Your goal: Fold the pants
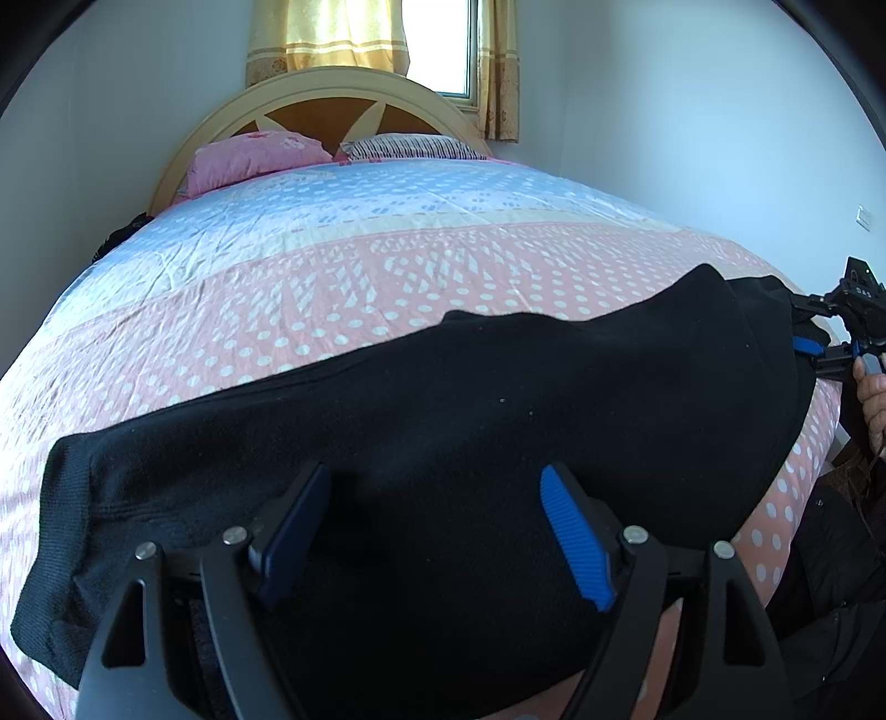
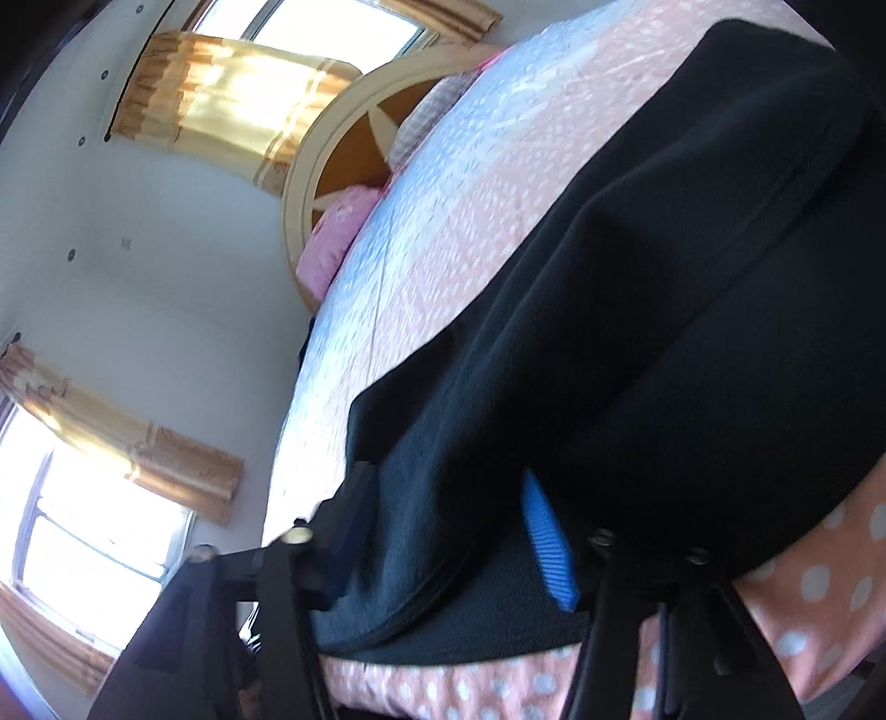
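Black pants (image 1: pixel 470 421) lie lengthwise across the near part of the bed (image 1: pixel 343 266). My left gripper (image 1: pixel 434 473) hovers open just over their middle, and nothing sits between its blue pads (image 1: pixel 576 537). At the far right a hand (image 1: pixel 875 393) holds my right gripper (image 1: pixel 803 327) at the pants' end, where the cloth humps up off the bed. In the blurred right wrist view, thick black cloth of the pants (image 2: pixel 637 332) fills the gap of my right gripper (image 2: pixel 443 476), between the dark finger and the blue pad (image 2: pixel 545 543).
The bed has a pink and blue dotted cover. A pink pillow (image 1: pixel 249 158) and a striped pillow (image 1: pixel 410 147) rest against the rounded headboard (image 1: pixel 326 94). Behind it are curtains (image 1: pixel 326 39) and a window. White walls close in on both sides.
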`<state>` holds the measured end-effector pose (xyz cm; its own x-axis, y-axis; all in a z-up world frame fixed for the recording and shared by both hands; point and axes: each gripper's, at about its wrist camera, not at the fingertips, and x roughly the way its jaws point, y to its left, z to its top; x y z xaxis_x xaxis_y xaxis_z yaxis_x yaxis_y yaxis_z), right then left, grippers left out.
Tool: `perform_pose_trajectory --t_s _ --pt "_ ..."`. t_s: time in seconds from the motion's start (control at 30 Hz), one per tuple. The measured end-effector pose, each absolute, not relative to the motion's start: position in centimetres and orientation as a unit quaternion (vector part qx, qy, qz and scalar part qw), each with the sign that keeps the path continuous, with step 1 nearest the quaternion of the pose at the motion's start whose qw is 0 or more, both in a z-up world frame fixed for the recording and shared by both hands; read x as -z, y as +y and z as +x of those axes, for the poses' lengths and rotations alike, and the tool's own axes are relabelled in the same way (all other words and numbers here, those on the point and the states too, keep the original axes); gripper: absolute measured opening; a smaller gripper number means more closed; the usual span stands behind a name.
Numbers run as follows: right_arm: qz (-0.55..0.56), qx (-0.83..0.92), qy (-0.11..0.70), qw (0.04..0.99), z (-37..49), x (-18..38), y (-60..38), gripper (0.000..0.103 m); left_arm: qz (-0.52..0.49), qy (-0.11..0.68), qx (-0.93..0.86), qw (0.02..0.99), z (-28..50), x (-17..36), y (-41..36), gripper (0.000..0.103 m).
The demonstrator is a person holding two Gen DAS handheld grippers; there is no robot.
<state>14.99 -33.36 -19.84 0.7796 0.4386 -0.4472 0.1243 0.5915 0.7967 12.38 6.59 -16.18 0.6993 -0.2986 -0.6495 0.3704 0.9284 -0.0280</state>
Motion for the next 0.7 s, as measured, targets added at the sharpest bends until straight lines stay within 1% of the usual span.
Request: perform_pose_trajectory --t_s 0.03,0.07,0.1,0.17,0.37,0.43,0.5,0.57,0.6,0.7 --pt "0.437 -0.090 0.322 0.835 15.2 20.0 -33.4 0.021 0.053 0.342 0.182 0.920 12.4 16.2 6.6 0.082" --pt "0.434 -0.087 0.328 0.834 15.4 20.2 -33.6 0.011 0.052 0.342 0.182 0.920 12.4 16.2 6.6 0.082" --pt "0.437 -0.082 0.333 0.832 15.3 20.5 -33.8 0.006 0.052 0.342 0.183 0.920 12.4 16.2 6.6 0.082" --pt "0.430 -0.083 0.331 0.836 14.9 20.0 -33.7 0.005 0.051 0.342 0.184 0.920 12.4 16.1 6.6 0.082" --pt "0.361 -0.064 0.331 0.870 12.0 14.6 -32.1 0.005 0.050 0.342 0.185 0.920 12.5 16.1 6.5 0.082" --pt "0.342 -0.056 0.338 0.875 11.8 14.1 -31.6 0.005 0.052 0.341 0.185 0.920 12.5 16.1 6.5 0.083" --pt "0.339 -0.037 0.351 0.872 12.3 15.1 -32.0 0.005 0.053 0.341 0.187 0.920 12.5 16.1 6.5 0.083" --pt "0.340 -0.016 0.374 0.863 13.1 17.1 -32.5 0.009 0.054 0.342 0.189 0.919 12.5 16.1 6.4 0.085" --pt "0.346 -0.006 0.394 0.852 13.4 18.4 -32.7 0.017 0.054 0.342 0.190 0.919 12.5 16.1 6.4 0.085" --pt "0.356 -0.019 0.385 0.852 12.5 18.9 -33.4 0.017 0.054 0.342 0.195 0.918 12.6 16.1 6.4 0.087"
